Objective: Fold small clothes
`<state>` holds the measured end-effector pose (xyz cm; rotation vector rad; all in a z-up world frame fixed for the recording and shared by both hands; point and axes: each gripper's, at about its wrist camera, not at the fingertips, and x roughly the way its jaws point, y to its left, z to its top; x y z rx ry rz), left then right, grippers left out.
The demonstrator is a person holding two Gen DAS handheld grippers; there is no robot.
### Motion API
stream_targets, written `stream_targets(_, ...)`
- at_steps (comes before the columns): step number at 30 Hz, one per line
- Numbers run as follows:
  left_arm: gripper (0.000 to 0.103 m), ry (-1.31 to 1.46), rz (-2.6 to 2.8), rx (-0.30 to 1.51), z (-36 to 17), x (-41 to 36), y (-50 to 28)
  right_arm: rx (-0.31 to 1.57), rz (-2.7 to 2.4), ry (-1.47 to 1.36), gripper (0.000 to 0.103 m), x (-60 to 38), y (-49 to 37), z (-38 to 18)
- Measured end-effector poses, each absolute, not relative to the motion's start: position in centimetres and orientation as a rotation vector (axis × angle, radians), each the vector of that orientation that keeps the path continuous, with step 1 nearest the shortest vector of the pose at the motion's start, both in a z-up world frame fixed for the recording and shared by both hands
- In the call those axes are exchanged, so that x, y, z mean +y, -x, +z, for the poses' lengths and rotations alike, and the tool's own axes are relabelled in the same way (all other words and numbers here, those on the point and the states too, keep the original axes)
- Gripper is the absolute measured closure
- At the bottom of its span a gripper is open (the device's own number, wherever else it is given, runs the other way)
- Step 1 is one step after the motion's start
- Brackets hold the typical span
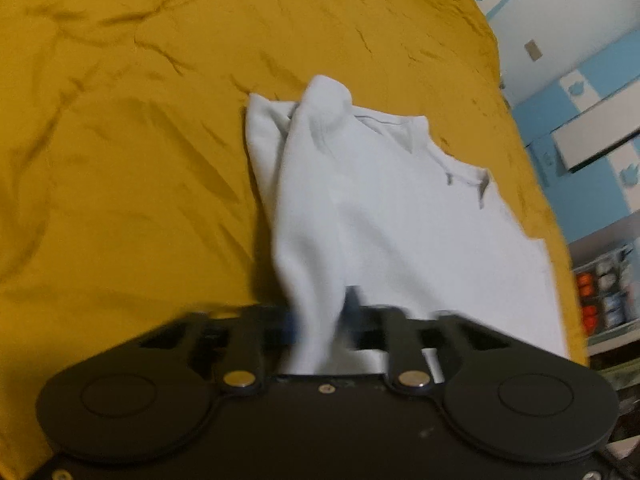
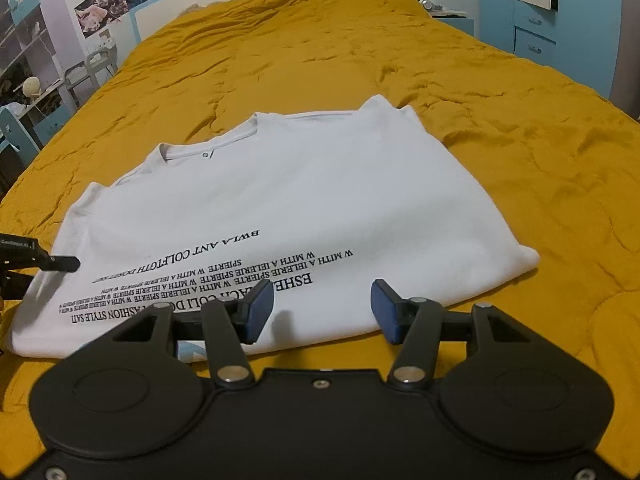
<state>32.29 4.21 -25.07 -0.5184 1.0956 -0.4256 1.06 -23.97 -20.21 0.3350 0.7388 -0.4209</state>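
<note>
A white T-shirt (image 2: 280,208) with black printed text is spread on the mustard-yellow bedspread (image 2: 500,120), collar toward the headboard, hem nearest the right wrist camera. Its right edge already looks folded in, since a doubled edge is seen there; the left side is not yet folded. In the left wrist view a fold of the shirt (image 1: 320,220), probably the sleeve or side edge, is seen pinched and lifted by the left gripper (image 1: 320,332), jaws clenched on the cloth, with fabric rising in a tented ridge to a peak near the shoulder. That view is blurred, so the exact part gripped cannot be told. The right gripper (image 2: 322,310) is held released, blue pads (image 2: 256,312) wide apart, just above the hem edge and gripping nothing. In the right wrist view the tip of the left gripper is seen at the shirt's left edge. The step in hand is judged to be the left-side fold across the body. For a clean fold, the pinched edge should be carried over flat and parallel to the side seam, tension kept even so no ridge is dragged, and the hem could be pinned by the free gripper if the shirt slides on the bedspread.
</note>
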Motion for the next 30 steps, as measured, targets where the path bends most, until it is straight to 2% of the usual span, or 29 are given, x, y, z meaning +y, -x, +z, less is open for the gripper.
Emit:
stream_targets(5, 0.092, 0.496, -0.424, 1.065, -23.2, 3.6, -32.2, 0.741, -0.421, -0.34, 0.048, -24.3, -0.8, -20.2)
stream_targets(12, 0.093, 0.497, -0.486, 1.001, -17.2, 0.7, -31.9, 0.699, -0.424, -0.363, 0.048, -25.5, 0.3, -19.5)
stream_targets(21, 0.093, 0.368, -0.536, 0.994, -10.8, -10.0, -31.7, 0.633, -0.437, -0.429, 0.048, -29.1, 2.9, -18.6)
stream_targets(30, 0.094, 0.273, -0.572, 1.037, -10.3, -22.2, -31.7, 0.632, -0.441, -0.337, 0.048, -33.0, 4.5, -17.8)
